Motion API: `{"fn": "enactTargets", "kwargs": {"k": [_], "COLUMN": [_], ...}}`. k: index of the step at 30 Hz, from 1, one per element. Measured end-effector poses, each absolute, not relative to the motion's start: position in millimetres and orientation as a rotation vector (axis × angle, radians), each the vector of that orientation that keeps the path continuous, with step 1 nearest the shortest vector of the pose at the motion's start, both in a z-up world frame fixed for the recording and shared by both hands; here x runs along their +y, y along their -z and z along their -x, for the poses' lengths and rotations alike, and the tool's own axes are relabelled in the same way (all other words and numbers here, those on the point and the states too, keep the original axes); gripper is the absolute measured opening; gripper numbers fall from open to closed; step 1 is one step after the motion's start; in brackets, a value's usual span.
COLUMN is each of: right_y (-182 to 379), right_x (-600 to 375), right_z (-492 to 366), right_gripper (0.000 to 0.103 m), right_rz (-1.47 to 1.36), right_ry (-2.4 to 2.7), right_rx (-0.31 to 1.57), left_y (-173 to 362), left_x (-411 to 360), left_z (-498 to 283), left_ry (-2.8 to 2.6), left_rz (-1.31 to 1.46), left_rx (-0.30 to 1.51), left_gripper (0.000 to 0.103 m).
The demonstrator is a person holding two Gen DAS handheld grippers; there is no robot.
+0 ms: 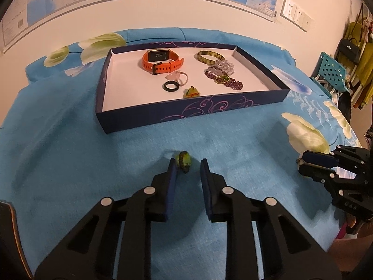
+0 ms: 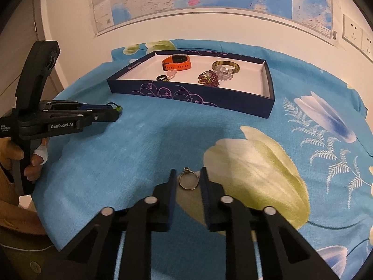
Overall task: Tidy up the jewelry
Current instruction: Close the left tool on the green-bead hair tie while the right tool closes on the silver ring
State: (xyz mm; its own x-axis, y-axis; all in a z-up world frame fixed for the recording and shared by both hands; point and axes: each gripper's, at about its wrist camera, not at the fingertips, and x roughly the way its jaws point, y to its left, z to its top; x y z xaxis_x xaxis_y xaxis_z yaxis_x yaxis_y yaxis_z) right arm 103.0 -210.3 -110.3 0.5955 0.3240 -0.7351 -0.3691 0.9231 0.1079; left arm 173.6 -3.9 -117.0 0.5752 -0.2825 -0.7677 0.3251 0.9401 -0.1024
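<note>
A dark blue box tray [image 1: 186, 114] [image 2: 186, 95] sits on the blue flowered cloth. It holds an orange watch [image 1: 162, 61], a green bangle [image 1: 209, 56], purple beads [image 1: 223, 79], clear beads, a black ring [image 1: 171, 85] and a green pendant [image 1: 191, 92]. My left gripper [image 1: 187, 163] is open around a small green bead piece [image 1: 184, 161] lying on the cloth, close to the left finger. My right gripper [image 2: 188, 175] is open around a silver ring [image 2: 188, 180] lying on the cloth; the pads stand just apart from it.
The other gripper shows at the right edge in the left wrist view [image 1: 335, 170] and at the left in the right wrist view [image 2: 70, 116]. A map hangs on the wall behind. A teal chair [image 1: 331, 72] and hanging clothes stand at the right.
</note>
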Motion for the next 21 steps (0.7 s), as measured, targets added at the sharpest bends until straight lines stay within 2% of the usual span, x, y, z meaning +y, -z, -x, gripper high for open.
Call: {"fn": "enactTargets", "kwargs": {"k": [2,6,10,14,21], "right_y": [110.3,109.7,109.0,107.9,105.7], "right_x": [-210.0,-209.6,-209.2,-207.3,-205.9], "right_z": [-103.0,-103.0,-104.0,-105.1,-110.3], "right_gripper": [0.016,0.016,0.016,0.016,0.016], "right_rz": [0.058,0.049,0.037,0.03,0.015], "right_ry": [-0.403,-0.403,-0.405,-0.412,-0.421], "right_rx": [0.841,0.841,0.838,0.832,0.825], "left_y": [116.6,116.0,115.1,115.1,116.7], "left_x": [-3.5,-2.2,0.9,1.0,-0.5], "left_z": [-173.3,-173.9,-176.6,-177.5,-181.7], "left_ry": [0.349,0.341,0.32,0.321,0.323], "left_rz": [-0.051,-0.049,-0.048,-0.052,-0.043], "left_rx": [0.886,0.882,0.88,0.88,0.89], "left_gripper": [0.023,0.034,0.038,0.038,0.032]}}
